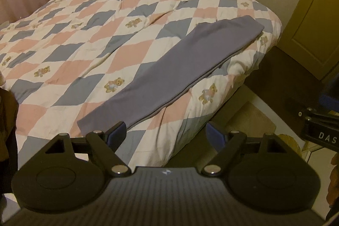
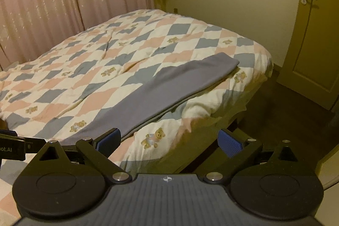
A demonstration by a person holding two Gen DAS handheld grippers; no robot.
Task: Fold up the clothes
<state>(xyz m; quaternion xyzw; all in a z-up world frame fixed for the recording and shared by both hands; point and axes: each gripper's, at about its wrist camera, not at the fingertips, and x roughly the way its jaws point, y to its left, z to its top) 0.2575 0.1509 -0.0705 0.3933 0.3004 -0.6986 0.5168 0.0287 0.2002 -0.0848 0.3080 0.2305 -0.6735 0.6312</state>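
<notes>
The grey garment (image 1: 169, 73), already a long narrow strip, lies along the near edge of the quilt (image 1: 89, 39); it looks light, soft and limp, so its near end corners seem the best hold. The left gripper (image 1: 165, 132) and the right gripper (image 2: 169, 141) hang just short of that end, both released and empty.

On your right gripper (image 1: 324, 132), at the far right edge, you can read "DAS"; on your left gripper (image 2: 12, 148), "oot.AI".
</notes>
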